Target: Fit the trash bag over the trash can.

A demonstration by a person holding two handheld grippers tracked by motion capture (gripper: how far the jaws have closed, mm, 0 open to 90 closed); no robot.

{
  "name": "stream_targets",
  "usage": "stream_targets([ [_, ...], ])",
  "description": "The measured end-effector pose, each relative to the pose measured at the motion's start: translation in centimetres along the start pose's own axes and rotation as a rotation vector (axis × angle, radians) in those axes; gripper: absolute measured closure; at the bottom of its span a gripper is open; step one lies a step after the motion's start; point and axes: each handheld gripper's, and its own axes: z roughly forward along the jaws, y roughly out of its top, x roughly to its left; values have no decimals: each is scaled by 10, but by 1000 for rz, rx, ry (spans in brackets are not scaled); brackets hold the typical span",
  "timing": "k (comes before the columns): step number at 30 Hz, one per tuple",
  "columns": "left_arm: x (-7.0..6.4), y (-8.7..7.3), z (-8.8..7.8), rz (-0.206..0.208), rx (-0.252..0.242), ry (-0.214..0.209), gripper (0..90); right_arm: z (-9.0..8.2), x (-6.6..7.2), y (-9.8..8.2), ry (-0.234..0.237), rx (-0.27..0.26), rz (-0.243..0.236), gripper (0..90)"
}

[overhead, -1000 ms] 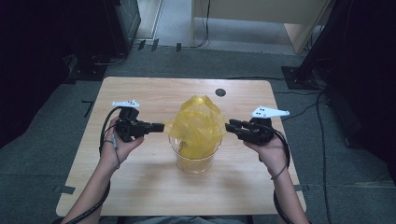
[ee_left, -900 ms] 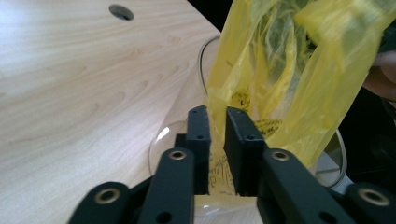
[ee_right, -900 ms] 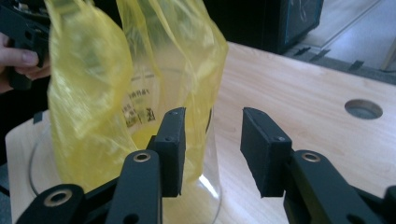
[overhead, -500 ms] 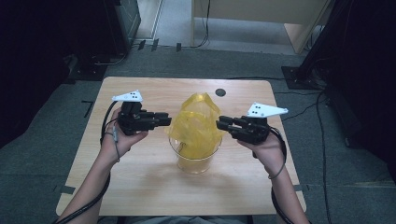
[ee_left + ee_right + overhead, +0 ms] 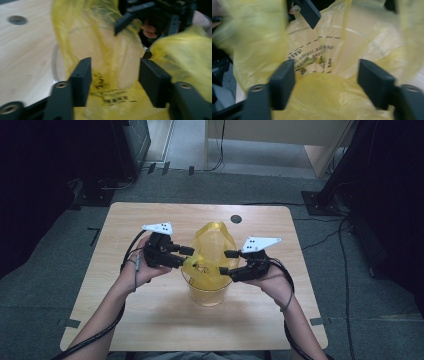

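Observation:
A yellow plastic bag [image 5: 212,250] sits in a clear round container [image 5: 207,296] at the middle of the wooden table [image 5: 150,325], its top standing up above the rim. My left gripper [image 5: 189,256] is at the bag's left side and my right gripper [image 5: 226,262] at its right, tips nearly facing each other over the rim. Both pairs of jaws have just been opening. In the left gripper view the left gripper [image 5: 115,72] stands wide with loose printed bag film [image 5: 110,97] between the pads, not pinched. The right gripper [image 5: 327,75] is likewise open over bunched film [image 5: 332,100].
A small round hole [image 5: 236,219] lies in the tabletop behind the container. Bare wood surrounds the container on every side. Beyond the table's far edge are grey floor, cables, a dark stand [image 5: 325,195] at the right and a pale cabinet [image 5: 280,135].
Both grippers moved inward from the bag's sides to over the container rim, and their jaws opened. The bag went from a rounded dome to a looser shape with its far side standing up.

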Motion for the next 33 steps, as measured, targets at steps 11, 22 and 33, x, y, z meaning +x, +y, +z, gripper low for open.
stream_targets([
  [11, -17, -21, -6, 27, 40, -31, 311, 1, 13, -8, 58, 37, -16, 168],
  [22, -35, -38, -9, 87, 7, 5, 314, -2, 32, -11, 52, 49, -44, 172],
  [33, -38, -44, -15, 132, -25, 36, 309, 3, 36, -24, 17, 94, -129, 162],
])
